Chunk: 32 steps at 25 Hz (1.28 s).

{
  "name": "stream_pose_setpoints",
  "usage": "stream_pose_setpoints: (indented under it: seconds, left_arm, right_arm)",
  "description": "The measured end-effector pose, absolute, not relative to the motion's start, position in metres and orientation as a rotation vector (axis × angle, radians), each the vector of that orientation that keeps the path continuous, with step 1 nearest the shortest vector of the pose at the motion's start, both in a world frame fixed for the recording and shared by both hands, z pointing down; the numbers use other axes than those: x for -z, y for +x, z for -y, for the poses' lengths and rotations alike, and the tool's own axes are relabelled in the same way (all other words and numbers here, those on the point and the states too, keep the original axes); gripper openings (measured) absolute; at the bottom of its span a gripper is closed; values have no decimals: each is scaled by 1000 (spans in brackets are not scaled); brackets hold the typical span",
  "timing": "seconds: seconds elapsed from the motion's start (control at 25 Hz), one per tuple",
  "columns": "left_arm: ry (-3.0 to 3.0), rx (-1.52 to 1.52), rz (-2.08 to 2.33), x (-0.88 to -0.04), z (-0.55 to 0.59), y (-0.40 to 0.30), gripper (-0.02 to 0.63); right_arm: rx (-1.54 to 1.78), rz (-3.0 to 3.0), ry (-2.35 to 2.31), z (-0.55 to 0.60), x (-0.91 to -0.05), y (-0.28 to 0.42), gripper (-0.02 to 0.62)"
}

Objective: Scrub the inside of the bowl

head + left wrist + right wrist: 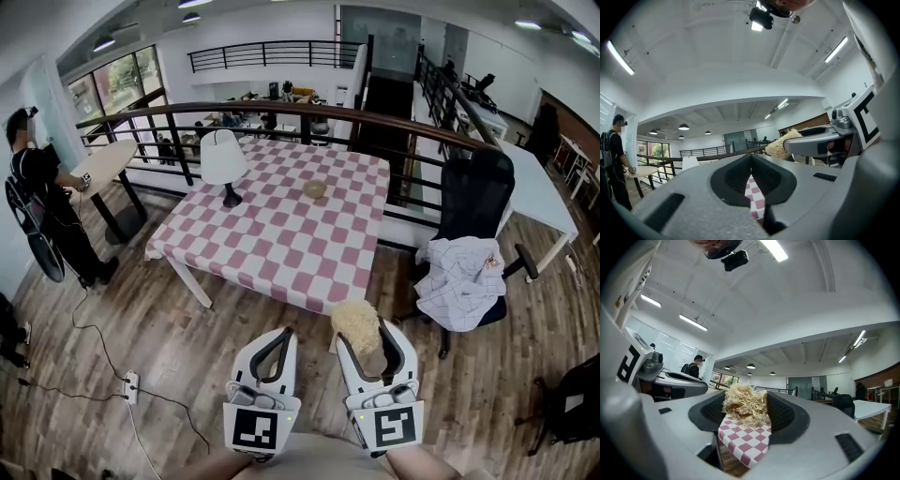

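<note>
1. Dark-clothed person (42, 202) stands far left, by a small desk.
2. White-shaded lamp (223, 157) stands on the pink-checked table (262, 253).
3. Left gripper (281, 336) hangs short of the table, jaws pressed together on nothing.
4. Bowl (315, 189) sits on the table's far half, well apart from both grippers.
5. Right gripper (366, 332) clamps a straw-coloured scrubber (354, 317).
6. Shirt-draped office chair (478, 187) stands right of the table.

the head view looks steeply down from well back at the checkered table (281, 234), with the left gripper (283, 332) and right gripper (363, 328) low in that view. each gripper view faces level along its own jaws toward that table, catching the other gripper alongside.
</note>
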<state>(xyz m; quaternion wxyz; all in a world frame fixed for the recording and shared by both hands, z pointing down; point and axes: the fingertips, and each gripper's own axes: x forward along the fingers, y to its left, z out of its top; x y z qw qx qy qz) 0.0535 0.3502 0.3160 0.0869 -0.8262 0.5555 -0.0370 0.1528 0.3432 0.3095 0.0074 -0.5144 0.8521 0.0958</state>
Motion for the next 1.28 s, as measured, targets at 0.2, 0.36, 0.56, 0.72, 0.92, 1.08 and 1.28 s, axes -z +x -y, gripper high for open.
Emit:
stream_pose_setpoints:
  seconds: [0.2,0.36,0.56,0.72,0.92,1.08,1.28]
  left_arm:
    - [-2472,102,-1635,-325,-336,53,15]
    - [-2474,108,-1617,-330,-318,49,15]
    - [-2496,99,-1623,-334,-290,38,15]
    - [-2510,157,-1632,-343,-255,22,15]
    - [-2536,147,-1625,-343,-209,2,15]
    - [-2558,144,-1615,-339,-168,-11,15]
    - [-2580,144,-1576,-334,-111,-30,15]
  right_arm:
    - [-294,-2684,-1584,-330,-322,142,252]
    - [-287,-2688,-1600,-312,-329,137,252]
    - [-292,-2708,-1619,-285,-335,126,252]
    - [-291,-2725,-1631,-254,-337,112,252]
    - [-293,-2757,-1628,-209,-338,89,252]
    - [-272,-2767,-1647,-168,-337,73,252]
    - [-246,-2759,-1693,-113,-333,56,252]
